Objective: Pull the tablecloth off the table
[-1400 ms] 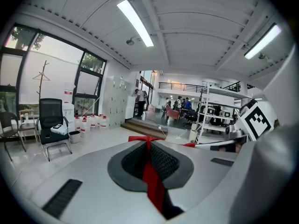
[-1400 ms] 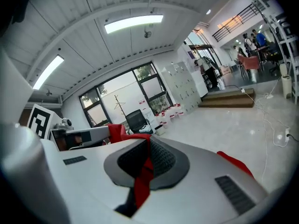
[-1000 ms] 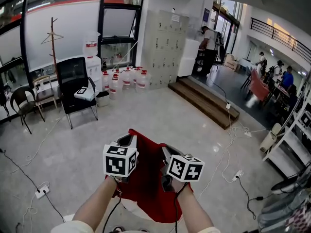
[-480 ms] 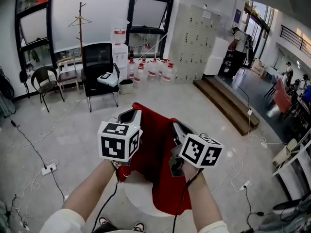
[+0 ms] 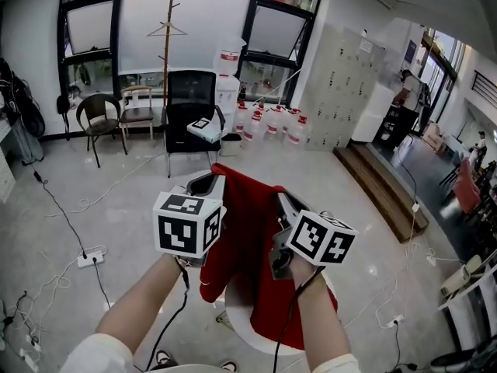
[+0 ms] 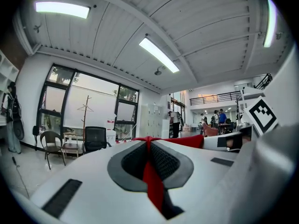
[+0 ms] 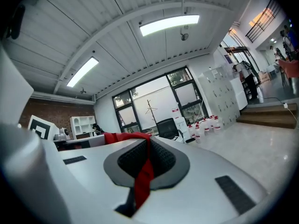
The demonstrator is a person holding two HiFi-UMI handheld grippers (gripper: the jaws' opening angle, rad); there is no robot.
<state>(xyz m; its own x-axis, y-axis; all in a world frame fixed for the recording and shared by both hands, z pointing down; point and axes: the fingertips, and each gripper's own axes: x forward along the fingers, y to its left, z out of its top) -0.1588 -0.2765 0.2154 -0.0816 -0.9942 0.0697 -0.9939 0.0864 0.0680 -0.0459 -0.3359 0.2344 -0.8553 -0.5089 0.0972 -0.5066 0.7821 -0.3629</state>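
The red tablecloth (image 5: 250, 231) hangs in folds between my two grippers, its lower end draped over the small round white table (image 5: 242, 332) below. My left gripper (image 5: 211, 183) is shut on the cloth's upper left edge. In the left gripper view a red strip of cloth (image 6: 152, 185) is pinched between the grey pads (image 6: 133, 164). My right gripper (image 5: 283, 202) is shut on the upper right edge, and a red fold (image 7: 143, 183) shows in its jaws too. Both grippers are held up, side by side and about level. Much of the tabletop is hidden by the cloth and my arms.
A black office chair (image 5: 189, 109), a coat stand (image 5: 166, 45) and water jugs (image 5: 272, 120) stand by the far windows. Cables and a power strip (image 5: 90, 258) lie on the floor at left. Grey lockers (image 5: 342, 92) and a wooden step (image 5: 384, 189) are at right.
Both grippers have risen and carried the red cloth up, so more of it hangs free of the table. The head view has swung to the left.
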